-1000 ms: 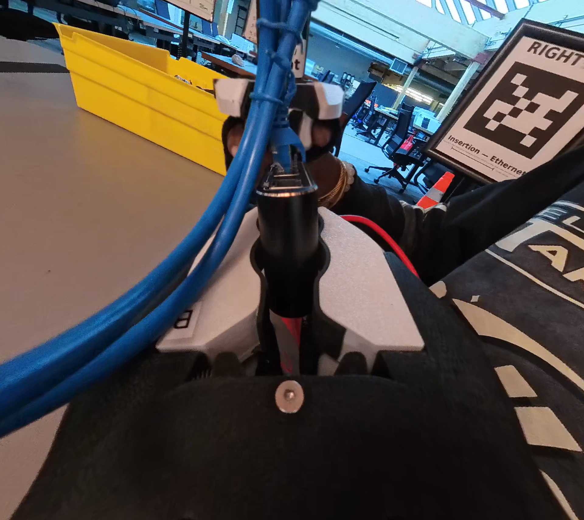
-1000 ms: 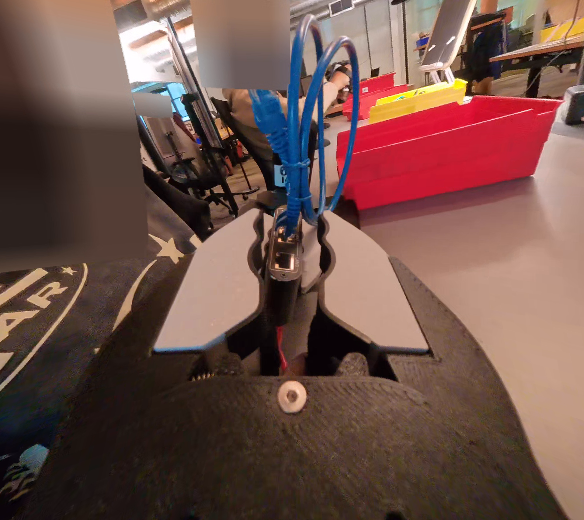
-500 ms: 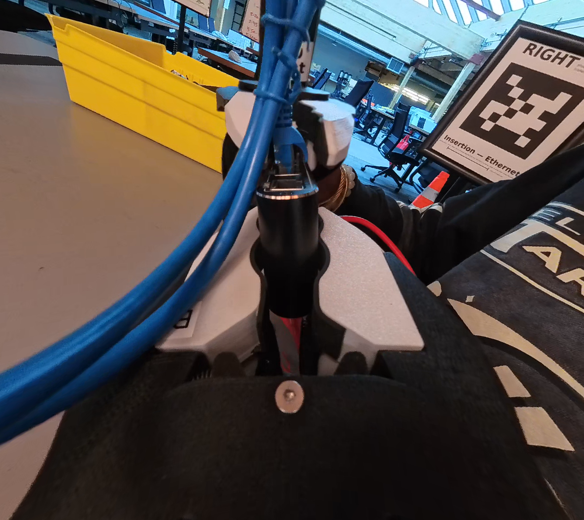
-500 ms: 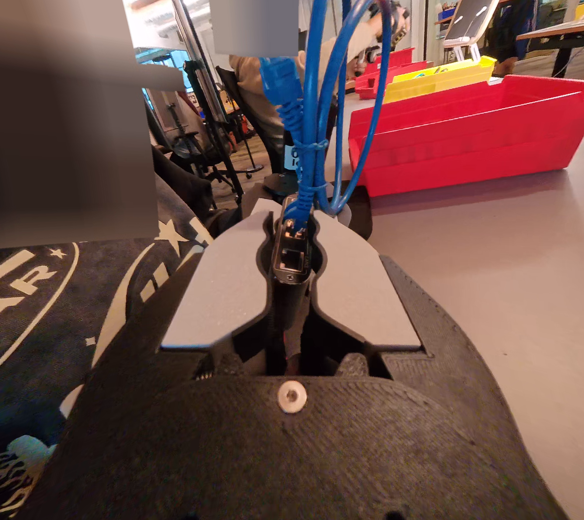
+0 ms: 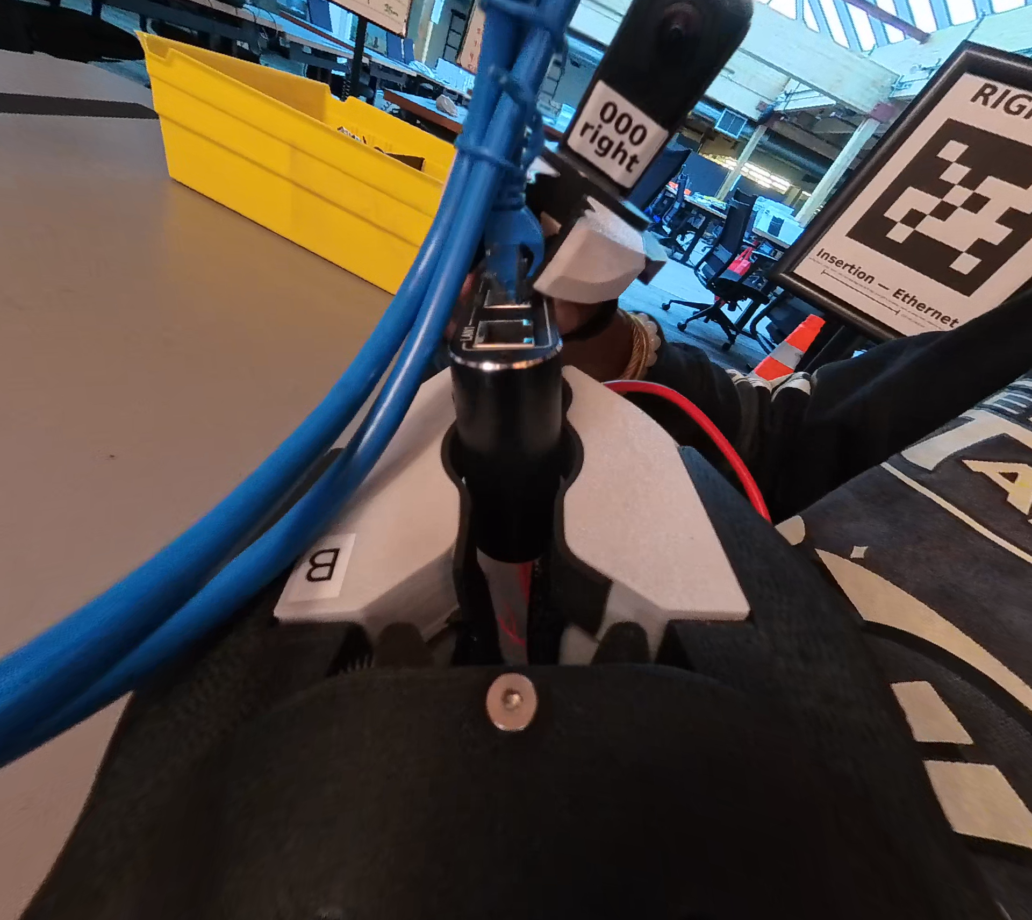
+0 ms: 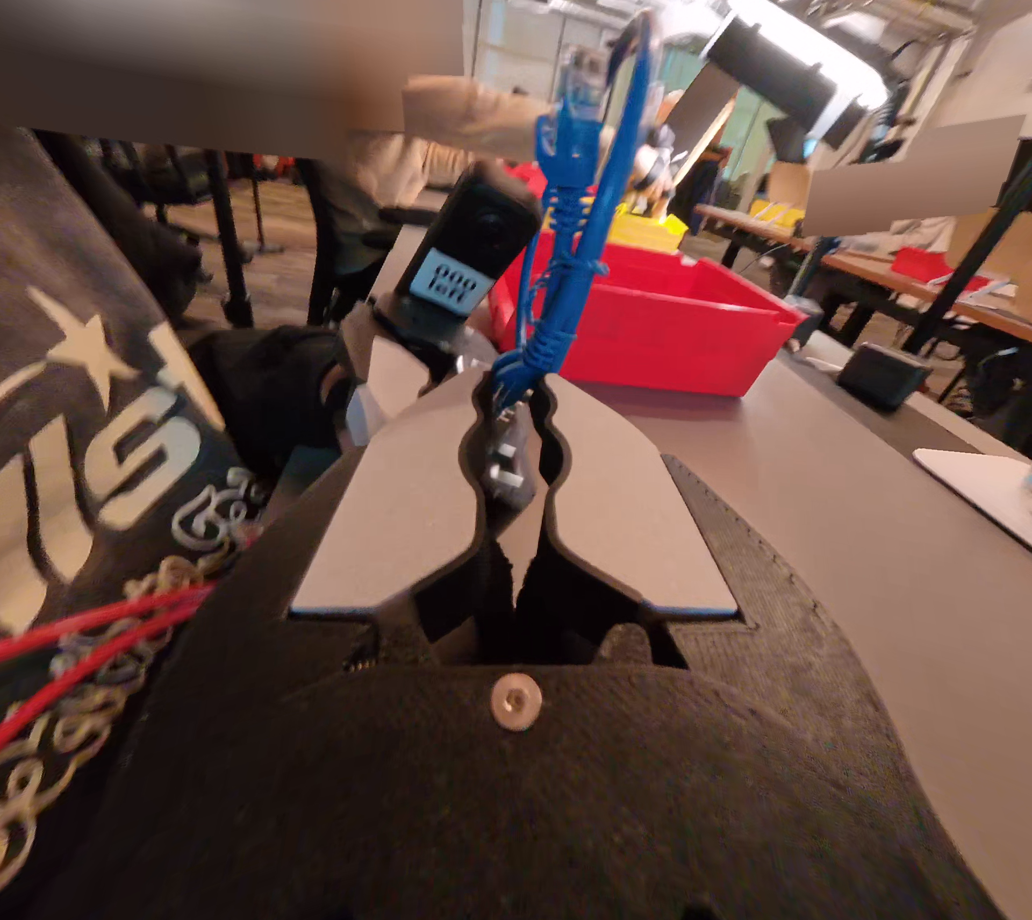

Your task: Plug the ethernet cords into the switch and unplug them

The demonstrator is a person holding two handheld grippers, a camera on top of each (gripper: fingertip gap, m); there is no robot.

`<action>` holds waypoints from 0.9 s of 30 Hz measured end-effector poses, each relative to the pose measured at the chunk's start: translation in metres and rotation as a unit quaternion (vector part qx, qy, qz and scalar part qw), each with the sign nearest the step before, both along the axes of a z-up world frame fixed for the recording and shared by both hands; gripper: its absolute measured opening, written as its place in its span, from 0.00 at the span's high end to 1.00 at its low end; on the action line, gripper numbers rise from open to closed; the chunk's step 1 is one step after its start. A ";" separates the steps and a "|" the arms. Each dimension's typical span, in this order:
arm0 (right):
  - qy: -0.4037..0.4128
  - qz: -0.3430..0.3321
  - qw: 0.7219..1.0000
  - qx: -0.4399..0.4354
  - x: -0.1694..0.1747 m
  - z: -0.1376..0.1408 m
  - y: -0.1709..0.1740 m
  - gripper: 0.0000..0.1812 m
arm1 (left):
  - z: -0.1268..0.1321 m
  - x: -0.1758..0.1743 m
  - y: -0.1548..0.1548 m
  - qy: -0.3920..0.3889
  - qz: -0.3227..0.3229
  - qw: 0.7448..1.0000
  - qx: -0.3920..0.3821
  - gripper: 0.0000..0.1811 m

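Note:
My left gripper point(image 5: 508, 407) is shut on a small black switch point(image 5: 505, 424) and holds it upright above the table. The switch's nearer port point(image 5: 505, 332) is empty. The plug point(image 5: 511, 245) of a bundled blue ethernet cord point(image 5: 313, 480) sits in the farther port. My right gripper point(image 6: 511, 385) faces the switch from the other side. Its fingers point(image 5: 586, 262) are closed on that plug point(image 6: 508, 373). The cord's free plug point(image 6: 575, 111) sticks up above the bundle. The right wrist view is blurred and shows the switch point(image 6: 505, 463) only vaguely.
A yellow bin point(image 5: 279, 156) stands on the grey table point(image 5: 139, 334) beyond the cord. A red bin point(image 6: 642, 334), a small black box point(image 6: 879, 379) and a white flat pad point(image 6: 983, 491) lie on the table. A framed marker sign point(image 5: 921, 223) stands to the right. The person's dark sleeve point(image 5: 893, 390) is close by. My right fingertips sit around 6 centimeters from my left ones.
The right gripper has tilted and closed in on the plug; its camera now shows in the left wrist view. The switch has tipped, so its empty port shows. The right wrist view has swung.

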State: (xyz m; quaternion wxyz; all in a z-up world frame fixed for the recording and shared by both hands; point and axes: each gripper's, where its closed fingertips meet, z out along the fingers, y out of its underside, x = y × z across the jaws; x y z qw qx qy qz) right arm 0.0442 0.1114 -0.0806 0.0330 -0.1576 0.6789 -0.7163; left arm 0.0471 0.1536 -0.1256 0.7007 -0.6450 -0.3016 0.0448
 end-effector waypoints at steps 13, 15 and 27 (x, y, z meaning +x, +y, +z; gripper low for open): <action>-0.036 -0.288 0.953 -0.082 -0.117 0.097 0.140 0.93 | 0.003 -0.005 -0.009 -0.008 0.020 0.999 0.025 0.85; -0.025 -0.346 0.935 -0.070 -0.126 0.104 0.177 0.93 | 0.005 -0.005 -0.010 -0.007 0.021 0.999 0.033 0.85; -0.188 -0.377 0.905 0.059 -0.150 0.043 0.283 0.93 | 0.006 -0.006 -0.013 -0.011 0.025 0.999 0.047 0.85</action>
